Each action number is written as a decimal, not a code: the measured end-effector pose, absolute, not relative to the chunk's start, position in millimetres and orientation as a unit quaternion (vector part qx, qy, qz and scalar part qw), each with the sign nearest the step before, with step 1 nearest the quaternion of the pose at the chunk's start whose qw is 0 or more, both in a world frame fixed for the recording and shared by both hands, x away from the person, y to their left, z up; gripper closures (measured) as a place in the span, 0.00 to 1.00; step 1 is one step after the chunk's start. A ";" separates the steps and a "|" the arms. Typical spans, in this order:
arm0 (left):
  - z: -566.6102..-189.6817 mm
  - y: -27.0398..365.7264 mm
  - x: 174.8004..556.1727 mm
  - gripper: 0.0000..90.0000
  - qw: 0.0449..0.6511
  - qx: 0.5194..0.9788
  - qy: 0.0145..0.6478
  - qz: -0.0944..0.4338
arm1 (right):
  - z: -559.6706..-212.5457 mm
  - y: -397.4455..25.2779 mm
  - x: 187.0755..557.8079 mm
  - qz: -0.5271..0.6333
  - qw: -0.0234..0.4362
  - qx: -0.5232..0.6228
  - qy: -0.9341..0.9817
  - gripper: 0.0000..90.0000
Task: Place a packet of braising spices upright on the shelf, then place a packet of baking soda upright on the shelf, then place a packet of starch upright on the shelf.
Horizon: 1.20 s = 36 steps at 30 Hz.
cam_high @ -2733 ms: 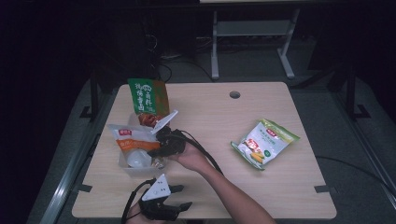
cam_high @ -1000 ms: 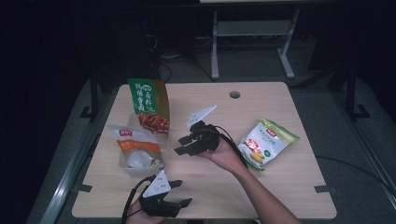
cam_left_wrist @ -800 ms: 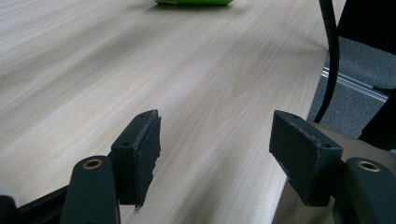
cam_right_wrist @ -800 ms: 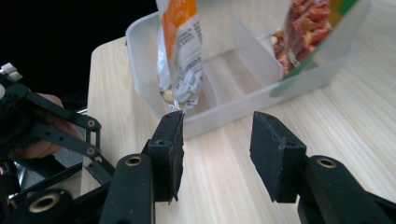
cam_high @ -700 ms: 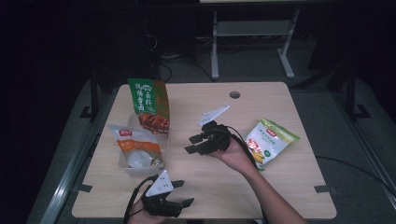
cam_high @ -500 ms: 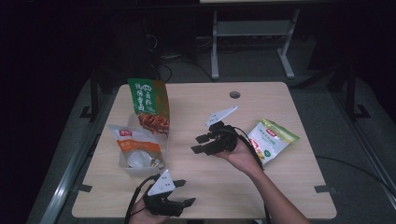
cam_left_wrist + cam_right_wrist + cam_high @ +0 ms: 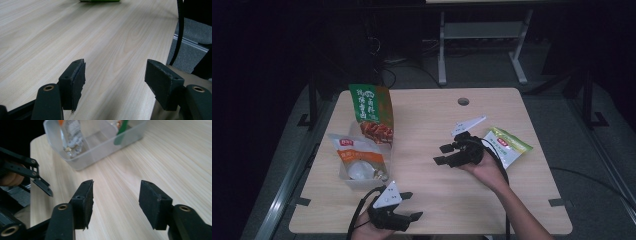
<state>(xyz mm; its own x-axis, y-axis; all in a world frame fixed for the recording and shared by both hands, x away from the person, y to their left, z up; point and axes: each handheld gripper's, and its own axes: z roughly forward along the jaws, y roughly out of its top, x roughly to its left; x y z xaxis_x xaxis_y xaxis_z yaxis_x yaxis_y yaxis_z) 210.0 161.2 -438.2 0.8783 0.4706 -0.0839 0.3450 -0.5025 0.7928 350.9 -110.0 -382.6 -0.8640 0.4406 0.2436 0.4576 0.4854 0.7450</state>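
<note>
Right gripper (image 7: 443, 154) hovers mid-table, jaws spread wide, nothing between them (light-green snack bag (image 7: 507, 145) lies just right of that hand, flat on the table (image 7: 437, 200)). Left gripper (image 7: 411, 206) sits at the near edge, jaws also wide and empty. Clear plastic bin (image 7: 357, 181) at left holds a white pouch (image 7: 357, 157) and a green bag (image 7: 372, 112) leaning upright.

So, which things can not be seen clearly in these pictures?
- High view: print on the green-white snack bag is too small to read, and the right gripper hides its left edge.
- Right gripper view: the clear plastic box is cut off by the top edge.
- Left gripper view: a green packet is cut off by the top edge.
</note>
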 end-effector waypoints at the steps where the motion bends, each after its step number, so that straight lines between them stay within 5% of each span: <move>1: -438.4 161.2 210.1 0.36 0.440 0.864 0.235 0.071 | -383.5 -113.5 350.6 -0.435 0.005 -0.263 -0.861 0.48; 36: -430.1 139.6 228.1 0.33 0.434 0.868 0.233 0.058 | -396.8 -223.1 320.6 -0.404 -0.037 -0.349 -0.845 0.38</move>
<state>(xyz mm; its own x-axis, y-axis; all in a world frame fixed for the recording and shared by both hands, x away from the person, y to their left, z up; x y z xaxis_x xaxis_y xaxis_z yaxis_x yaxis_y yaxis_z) 228.1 139.6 -430.1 0.8846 0.4550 -0.1026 0.3548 -0.5137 0.7812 320.6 -223.1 -396.8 -0.7531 0.6200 0.2201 0.5605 0.4296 0.7080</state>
